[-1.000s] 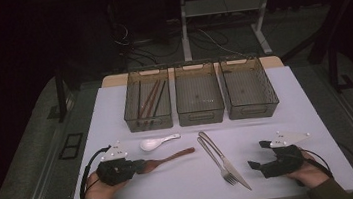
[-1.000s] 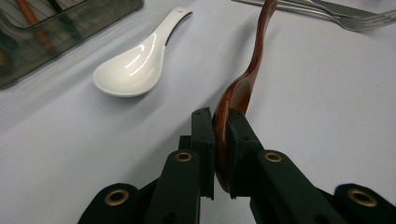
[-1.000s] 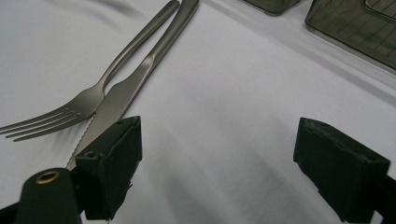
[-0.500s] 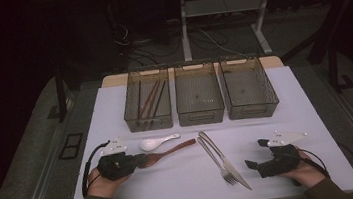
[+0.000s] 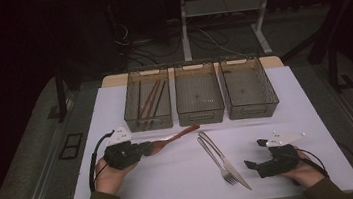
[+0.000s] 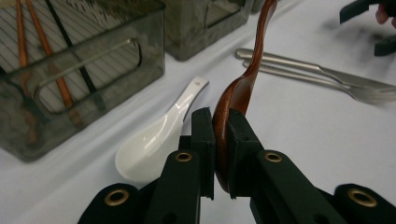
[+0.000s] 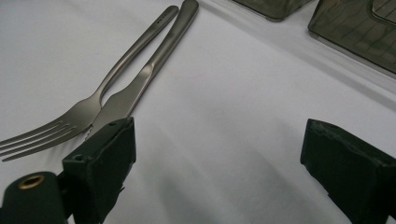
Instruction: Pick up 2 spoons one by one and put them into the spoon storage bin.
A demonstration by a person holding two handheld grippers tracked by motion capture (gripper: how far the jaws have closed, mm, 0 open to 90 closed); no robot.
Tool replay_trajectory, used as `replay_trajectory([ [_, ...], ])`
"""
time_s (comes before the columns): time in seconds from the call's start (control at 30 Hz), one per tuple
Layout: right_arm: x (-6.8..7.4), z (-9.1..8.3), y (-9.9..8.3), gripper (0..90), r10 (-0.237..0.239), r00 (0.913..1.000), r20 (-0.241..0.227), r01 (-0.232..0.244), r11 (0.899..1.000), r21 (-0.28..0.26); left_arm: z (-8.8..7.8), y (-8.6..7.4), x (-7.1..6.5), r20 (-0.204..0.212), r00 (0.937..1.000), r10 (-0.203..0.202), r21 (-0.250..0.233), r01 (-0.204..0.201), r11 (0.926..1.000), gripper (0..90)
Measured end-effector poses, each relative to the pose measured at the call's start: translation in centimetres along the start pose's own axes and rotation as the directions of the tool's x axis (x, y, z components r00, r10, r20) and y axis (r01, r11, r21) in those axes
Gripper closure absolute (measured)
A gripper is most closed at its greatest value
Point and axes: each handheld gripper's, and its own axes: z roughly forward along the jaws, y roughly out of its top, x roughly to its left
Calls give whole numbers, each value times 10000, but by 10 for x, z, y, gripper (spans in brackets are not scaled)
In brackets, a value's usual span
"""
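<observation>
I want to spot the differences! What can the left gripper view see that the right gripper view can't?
Left gripper view alone: the left gripper shut on the wooden spoon, a white spoon lying beside it, and chopsticks in a bin. Right gripper view alone: the right gripper with jaws wide open over bare white table. Both: the fork and knife lying side by side.

A: Wooden spoon (image 6: 240,88), dark reddish-brown, glossy. Bowl end is pinched between the left gripper's fingers (image 6: 203,135).

B: Pose?

A: Lifted off the white desk (image 5: 183,174), handle slanting up toward the middle bin; in the left gripper view it curves away, above the white ceramic spoon beside it.
</observation>
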Motion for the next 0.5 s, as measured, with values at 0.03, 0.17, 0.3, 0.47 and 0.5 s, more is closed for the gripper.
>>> replay_trajectory([
  [0.03, 0, 0, 0, 103, -7, 10000, -2, 7, 10000, 3, 1, 3, 0, -44, 10000, -8, -37, 8, 10000, 827],
  [0.17, 0, 0, 0, 103, -16, 10000, -4, 16, 10000, -7, 8, 15, 2, -119, 9999, -82, -273, 79, 9996, 826],
  [0.3, -1, 0, 0, 103, -33, 10000, 34, 33, 10000, 19, 15, 26, 4, -271, 9995, -129, -412, 118, 9991, 827],
  [0.47, -1, -1, -1, 103, -36, 10000, 4, 36, 10000, 3, 26, 41, 3, -316, 9993, -185, -591, 166, 9981, 826],
  [0.5, -1, -1, 0, 103, -38, 10000, 3, 38, 10000, -12, 28, 44, 3, -346, 9992, -217, -592, 196, 9981, 826],
])
